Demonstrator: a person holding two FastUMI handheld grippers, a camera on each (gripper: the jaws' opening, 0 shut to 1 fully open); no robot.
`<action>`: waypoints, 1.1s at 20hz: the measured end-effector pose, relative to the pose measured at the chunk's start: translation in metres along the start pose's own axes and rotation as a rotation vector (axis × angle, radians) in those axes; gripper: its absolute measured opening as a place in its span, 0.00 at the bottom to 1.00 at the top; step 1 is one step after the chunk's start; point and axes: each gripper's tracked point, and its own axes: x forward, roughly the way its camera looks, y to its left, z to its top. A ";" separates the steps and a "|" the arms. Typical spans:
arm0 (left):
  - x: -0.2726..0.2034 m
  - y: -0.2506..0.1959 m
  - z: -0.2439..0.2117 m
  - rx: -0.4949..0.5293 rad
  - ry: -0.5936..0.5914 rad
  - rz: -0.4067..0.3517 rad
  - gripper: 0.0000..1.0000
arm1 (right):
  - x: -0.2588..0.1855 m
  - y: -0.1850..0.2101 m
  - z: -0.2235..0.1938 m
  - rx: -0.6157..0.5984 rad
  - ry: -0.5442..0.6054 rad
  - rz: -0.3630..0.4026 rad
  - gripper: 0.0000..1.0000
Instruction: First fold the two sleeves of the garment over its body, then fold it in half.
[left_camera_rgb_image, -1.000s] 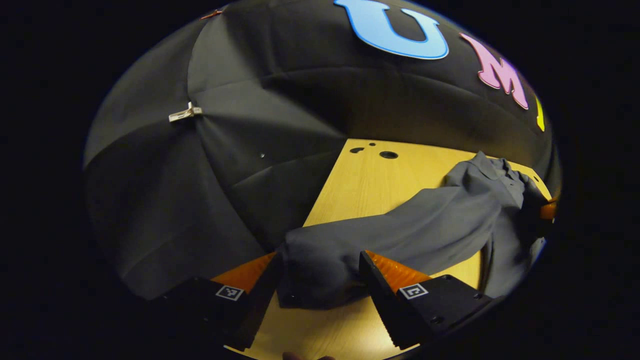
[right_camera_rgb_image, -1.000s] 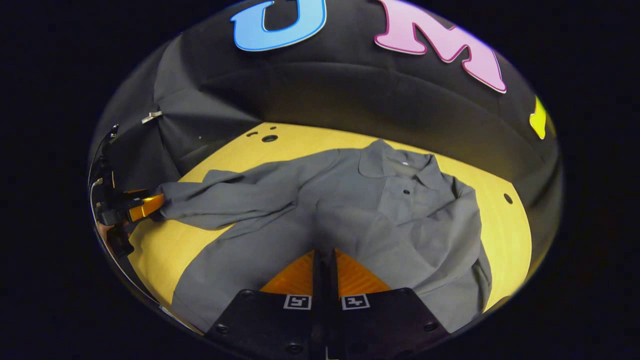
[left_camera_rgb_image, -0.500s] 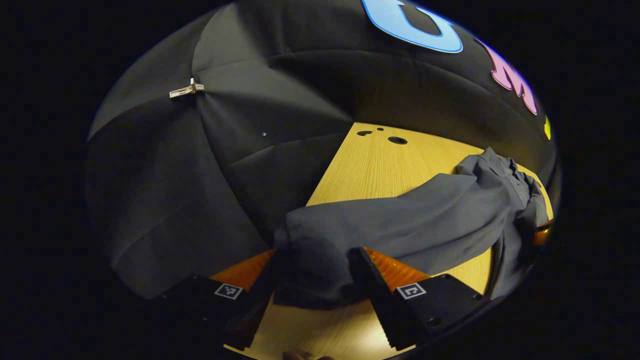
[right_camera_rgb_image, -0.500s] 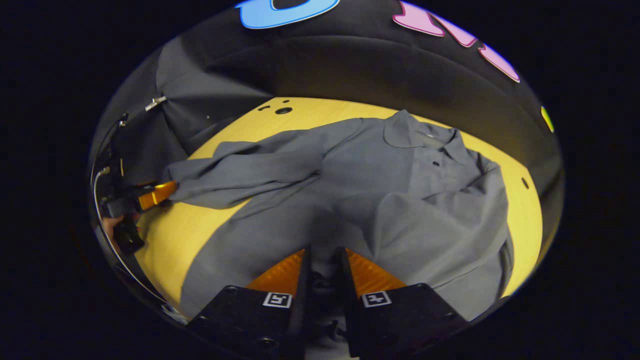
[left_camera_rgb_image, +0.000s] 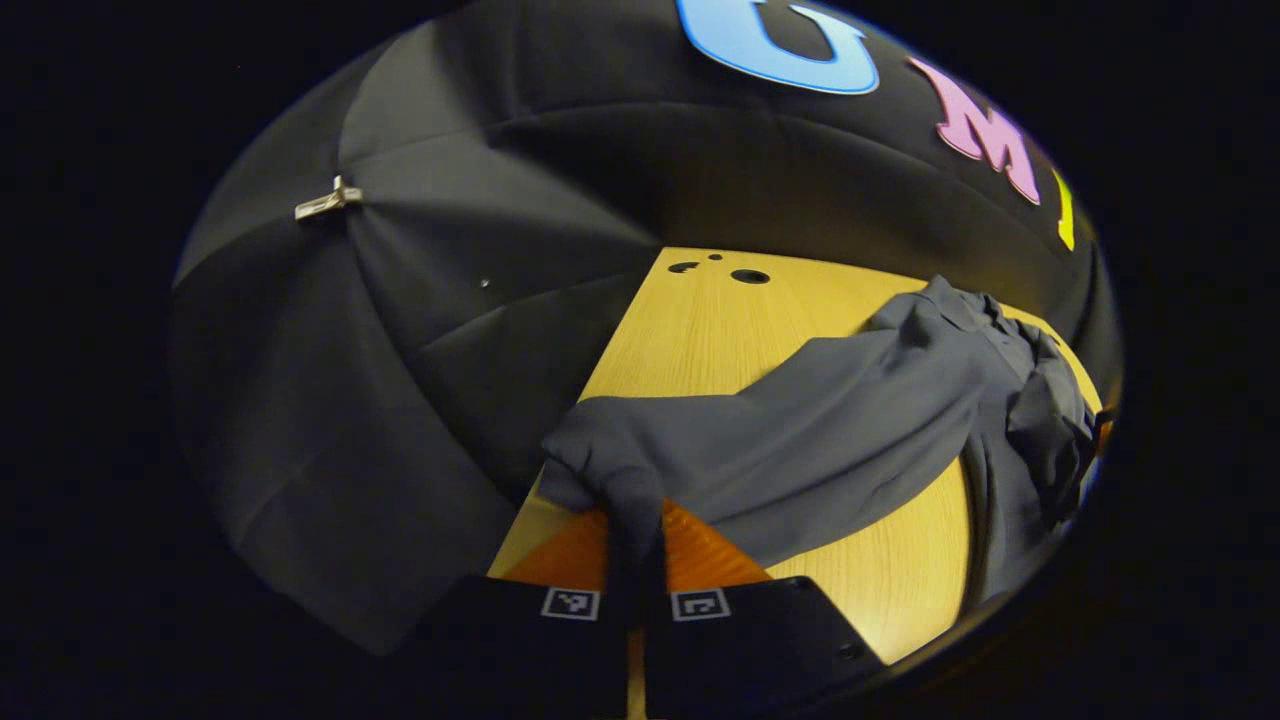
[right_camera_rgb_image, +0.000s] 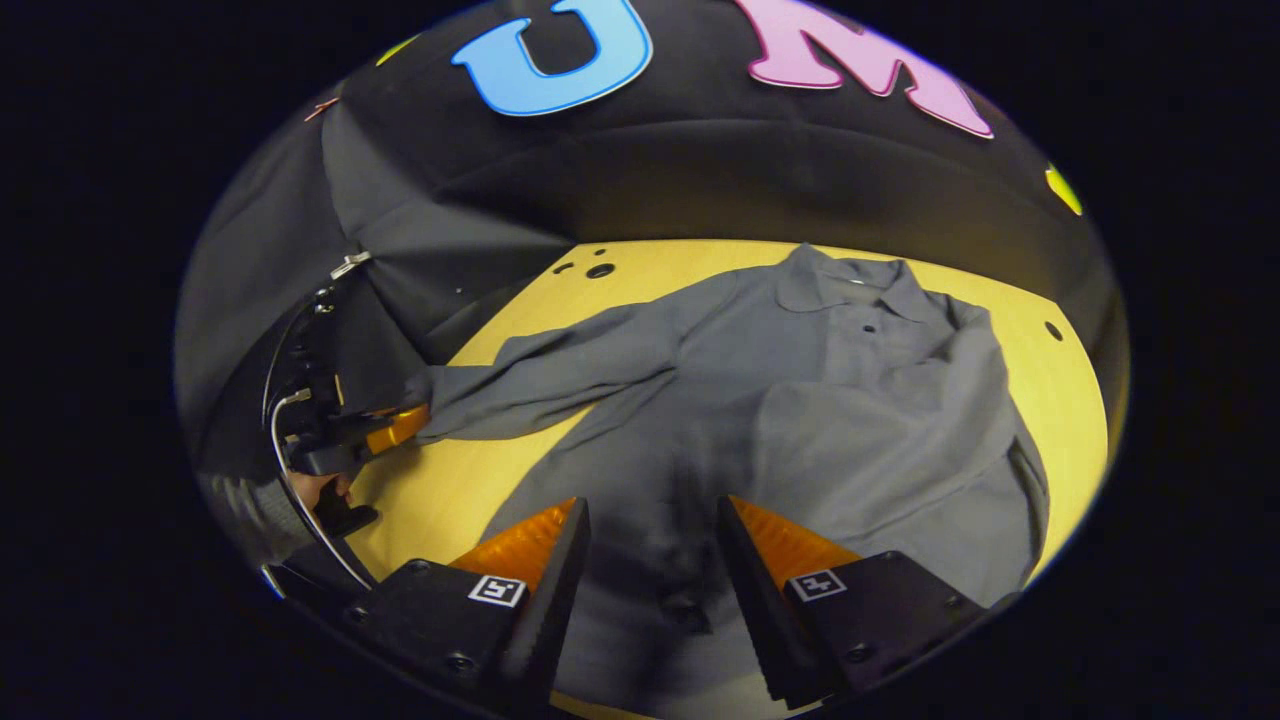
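At the near edge of the left gripper view, the left tongs (left_camera_rgb_image: 634, 535) are pressed together on the cuff of the left sleeve (left_camera_rgb_image: 800, 420), both fingers pinching the grey cloth between them. That sleeve runs from the cuff across the bare wood of the counter (left_camera_rgb_image: 700, 320) to the shoulder farther off. In the right gripper view the right tongs (right_camera_rgb_image: 648, 545) stand spread wide just above the lower body of the garment (right_camera_rgb_image: 800, 400), with cloth between the fingers but neither one visibly pressing on it. Beyond them the garment lies face up, collar toward the booth wall, and the other sleeve (right_camera_rgb_image: 880, 470) already seems to lie folded over the chest. The step in hand looks to be the second sleeve fold. The next move calls for lifting the pinched cuff and carrying it over onto the body, laying it flat without dragging the rest askew; the half fold comes after.
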 end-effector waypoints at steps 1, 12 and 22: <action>-0.002 0.001 0.002 0.007 -0.002 -0.003 0.10 | -0.006 -0.014 0.003 0.013 -0.012 -0.027 0.80; -0.070 -0.040 0.095 -0.029 -0.164 -0.019 0.07 | -0.084 -0.160 -0.010 0.127 -0.084 -0.244 0.80; -0.157 -0.184 0.192 -0.075 -0.348 -0.154 0.07 | -0.125 -0.225 -0.011 0.093 -0.147 -0.225 0.94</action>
